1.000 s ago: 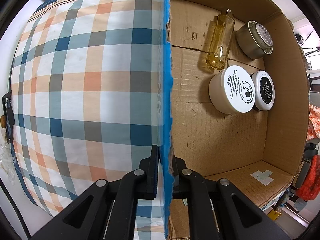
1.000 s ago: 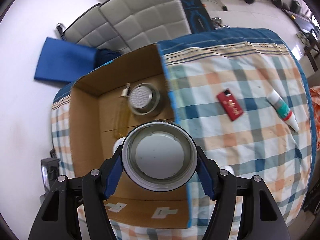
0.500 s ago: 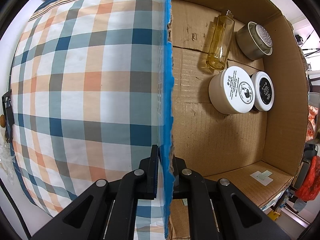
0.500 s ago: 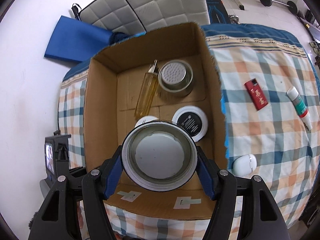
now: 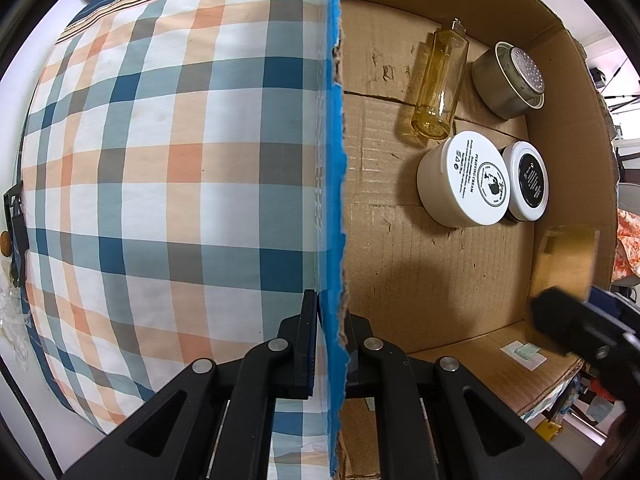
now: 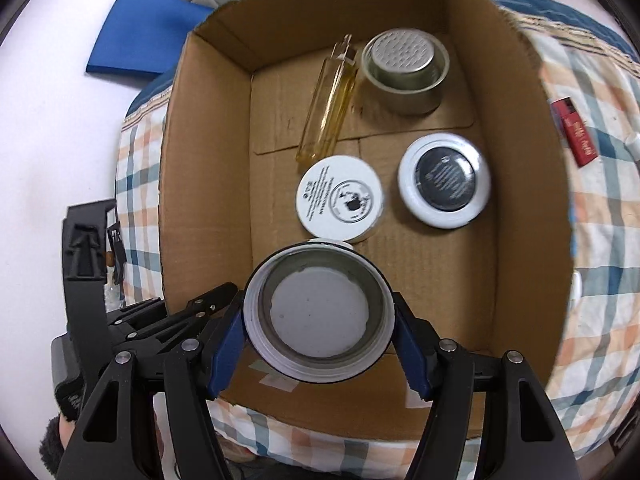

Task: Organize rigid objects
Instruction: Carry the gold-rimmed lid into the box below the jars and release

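We're in the placing step: our right gripper [image 6: 319,322] is clamped on a round open jar [image 6: 319,317], its mouth turned toward the camera, grey inside, white-rimmed, a rigid cylinder pinched across its width by the blue pads [image 6: 226,344]. It hangs over the near part of the cardboard box [image 6: 208,184]. Our left gripper [image 5: 331,344] is pinched tight on the box's blue-taped side wall [image 5: 334,160], steadying it, we'd say.

Ahead of the jar sits a white cream tub [image 6: 339,197], with a black-topped tub [image 6: 444,180] just to its right; beyond them lie an amber bottle [image 6: 330,100] and a metal tin [image 6: 406,72].

Next, we judge, we need to lower the jar onto the bare cardboard in front of the cream tub and only then open. The tub lies close ahead, so we come down straight.
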`<state>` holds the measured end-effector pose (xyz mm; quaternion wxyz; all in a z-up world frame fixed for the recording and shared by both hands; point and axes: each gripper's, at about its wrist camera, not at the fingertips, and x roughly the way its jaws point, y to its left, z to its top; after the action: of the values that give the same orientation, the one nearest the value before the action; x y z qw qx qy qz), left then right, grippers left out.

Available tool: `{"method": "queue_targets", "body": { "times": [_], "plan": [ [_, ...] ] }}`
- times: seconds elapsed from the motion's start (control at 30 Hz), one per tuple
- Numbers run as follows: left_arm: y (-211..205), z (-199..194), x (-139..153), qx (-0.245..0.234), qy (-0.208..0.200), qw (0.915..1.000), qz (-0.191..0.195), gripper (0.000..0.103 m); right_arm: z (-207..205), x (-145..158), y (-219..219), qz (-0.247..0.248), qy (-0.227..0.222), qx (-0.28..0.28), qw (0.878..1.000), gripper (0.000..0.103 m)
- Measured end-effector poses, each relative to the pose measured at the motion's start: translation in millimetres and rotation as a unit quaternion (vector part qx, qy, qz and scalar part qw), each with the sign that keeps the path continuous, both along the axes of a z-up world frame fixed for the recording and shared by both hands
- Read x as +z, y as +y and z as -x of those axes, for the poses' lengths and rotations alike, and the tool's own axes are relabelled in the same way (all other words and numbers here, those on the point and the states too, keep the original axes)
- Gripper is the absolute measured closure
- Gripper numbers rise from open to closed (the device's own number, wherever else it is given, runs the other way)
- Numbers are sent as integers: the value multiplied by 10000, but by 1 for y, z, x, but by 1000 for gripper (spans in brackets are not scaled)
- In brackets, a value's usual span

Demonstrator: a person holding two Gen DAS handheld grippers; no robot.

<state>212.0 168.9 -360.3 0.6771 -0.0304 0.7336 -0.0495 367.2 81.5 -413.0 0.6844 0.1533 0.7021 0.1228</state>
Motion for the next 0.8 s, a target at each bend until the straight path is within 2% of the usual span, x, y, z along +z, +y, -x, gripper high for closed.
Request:
{"method": "queue_targets", "body": {
  "times": [0.57, 0.6, 0.7, 0.8],
  "plan": [
    [-1, 0, 1, 6, 5, 10000, 1, 98, -7, -32, 28, -111, 377, 140, 9991, 32],
    [-1, 0, 0, 4, 3, 10000, 1, 98, -8, -34, 30, -136, 417, 187, 9989, 31],
    [-2, 0, 0, 5, 15, 10000, 1, 98, -10, -37, 31, -226, 432, 163, 9987, 9],
    [-3, 2, 0, 2, 12, 10000, 1, 98, -12, -38, 31, -208, 450, 153, 9987, 5]
  ]
}}
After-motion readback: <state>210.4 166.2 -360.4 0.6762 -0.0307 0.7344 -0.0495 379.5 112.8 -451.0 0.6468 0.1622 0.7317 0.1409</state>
